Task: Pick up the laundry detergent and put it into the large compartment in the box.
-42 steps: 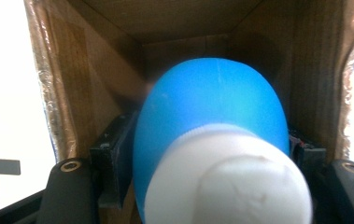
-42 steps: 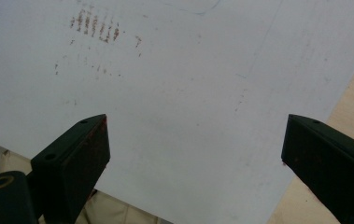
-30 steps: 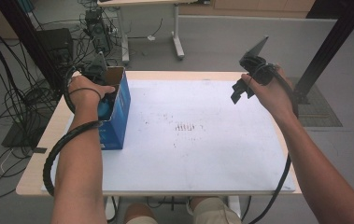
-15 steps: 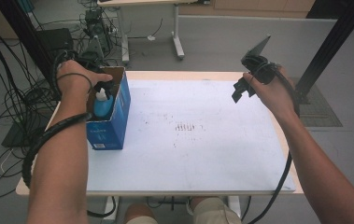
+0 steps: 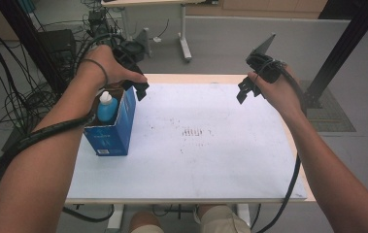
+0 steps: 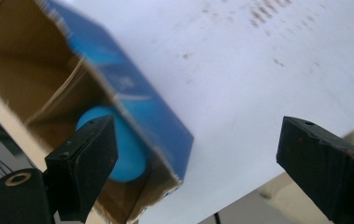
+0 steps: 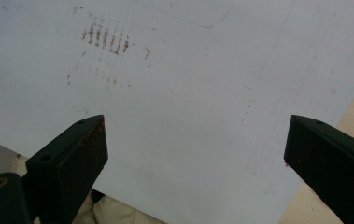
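An open-topped blue cardboard box (image 5: pixel 111 131) stands at the left of the table, and a blue bottle with a white cap (image 5: pixel 106 107) stands upright inside it. My left gripper (image 5: pixel 140 90) hangs above the box's far right corner, clear of the bottle. Its jaws have just been opening and have nothing between them. The left gripper view looks past the open left gripper (image 6: pixel 198 158) down on the box (image 6: pixel 137 98) and the bottle (image 6: pixel 128 149). My right gripper (image 5: pixel 242 92) hovers open and empty over the far right of the white sheet (image 5: pixel 196 160); in its own view the right gripper (image 7: pixel 195 154) frames bare sheet (image 7: pixel 188 70).
Rust-coloured marks (image 5: pixel 191 132) dot the middle of the sheet. Tangled cables and dark equipment (image 5: pixel 36 53) crowd the floor left of the table. A black post (image 5: pixel 342 53) rises at the right, and another table's legs (image 5: pixel 184 34) stand behind.
My left hand has lifted out of the box, up and toward the far right, with its jaws opened and the bottle left standing inside. The right hand has stayed put.
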`<action>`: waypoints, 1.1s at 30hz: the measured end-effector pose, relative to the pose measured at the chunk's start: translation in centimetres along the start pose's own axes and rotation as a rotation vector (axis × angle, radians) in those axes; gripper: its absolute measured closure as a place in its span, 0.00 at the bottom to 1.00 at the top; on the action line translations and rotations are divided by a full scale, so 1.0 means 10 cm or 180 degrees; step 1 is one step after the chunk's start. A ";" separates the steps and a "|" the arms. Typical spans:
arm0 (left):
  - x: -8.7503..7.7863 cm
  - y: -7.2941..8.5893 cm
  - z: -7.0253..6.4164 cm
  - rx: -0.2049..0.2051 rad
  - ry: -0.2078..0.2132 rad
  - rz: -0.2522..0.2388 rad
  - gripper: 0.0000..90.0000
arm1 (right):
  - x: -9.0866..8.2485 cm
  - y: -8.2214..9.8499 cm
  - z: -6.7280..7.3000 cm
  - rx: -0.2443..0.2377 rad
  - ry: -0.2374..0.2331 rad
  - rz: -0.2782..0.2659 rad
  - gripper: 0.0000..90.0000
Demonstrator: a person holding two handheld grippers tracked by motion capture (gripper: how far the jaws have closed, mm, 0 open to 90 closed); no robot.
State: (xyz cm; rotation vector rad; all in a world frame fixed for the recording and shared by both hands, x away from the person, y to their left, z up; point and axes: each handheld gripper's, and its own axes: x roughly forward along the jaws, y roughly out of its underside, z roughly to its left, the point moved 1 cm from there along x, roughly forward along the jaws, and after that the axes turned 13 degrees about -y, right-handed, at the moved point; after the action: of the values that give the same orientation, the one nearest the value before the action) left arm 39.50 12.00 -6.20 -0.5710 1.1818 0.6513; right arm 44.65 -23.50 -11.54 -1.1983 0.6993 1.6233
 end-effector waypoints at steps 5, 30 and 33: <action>-0.08 -0.16 -0.28 0.0486 0.0083 -0.0143 0.14 | -0.01 -0.01 -0.07 0.0051 -0.0047 -0.0008 0.07; -0.19 -0.44 -0.85 0.1268 0.0172 -0.0309 0.14 | 0.03 -0.03 -0.10 0.0077 -0.0076 0.0030 0.07; -0.18 -0.45 -0.85 0.1271 0.0201 -0.0304 0.13 | 0.03 -0.03 -0.09 0.0071 -0.0079 0.0037 0.07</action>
State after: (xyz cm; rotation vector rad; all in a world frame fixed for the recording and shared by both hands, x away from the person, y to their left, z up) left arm 36.81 2.63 -6.52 -0.3086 1.2933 0.3043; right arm 45.23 -24.08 -12.12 -1.1581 0.7080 1.6333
